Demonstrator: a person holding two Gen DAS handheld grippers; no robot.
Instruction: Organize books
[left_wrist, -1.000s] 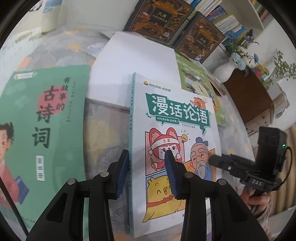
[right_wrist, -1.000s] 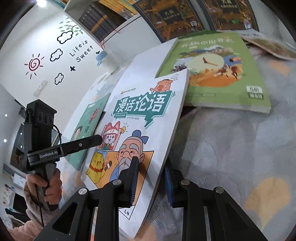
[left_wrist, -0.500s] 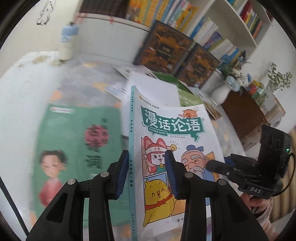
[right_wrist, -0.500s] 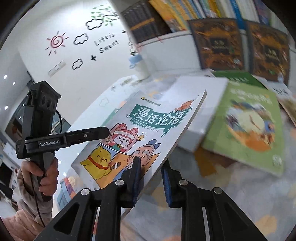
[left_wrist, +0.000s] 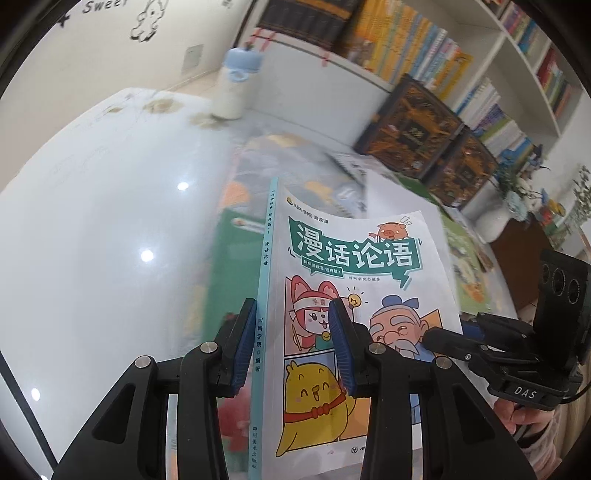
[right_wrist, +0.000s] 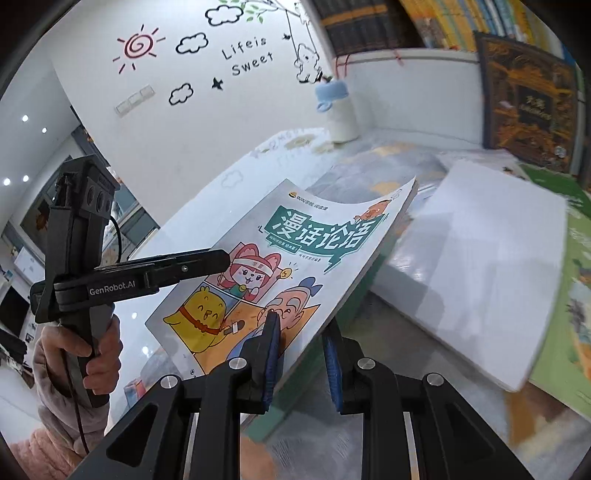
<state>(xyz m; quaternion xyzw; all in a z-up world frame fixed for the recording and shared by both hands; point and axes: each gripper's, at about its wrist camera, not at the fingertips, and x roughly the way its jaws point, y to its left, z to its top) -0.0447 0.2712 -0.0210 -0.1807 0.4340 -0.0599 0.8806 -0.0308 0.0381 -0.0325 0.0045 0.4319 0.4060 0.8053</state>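
A white cartoon book with a teal title banner and a light-blue spine is lifted off the table, held from both sides. My left gripper is shut on its spine edge, one blue pad on the cover and one behind. My right gripper is shut on the book at its open page edge. Each view shows the other gripper: the right gripper at the book's far edge, the left gripper on the cover. Under the lifted book lies a green book.
A white table spreads left, with a white bottle with a blue cap at its back. A thick white book and a green picture book lie right. Dark ornate books lean on the bookshelf.
Both grippers have carried the book up and leftward across the table, tilting it more upright. The green book that was beside it now lies beneath it. The bottle and wall have come into view.
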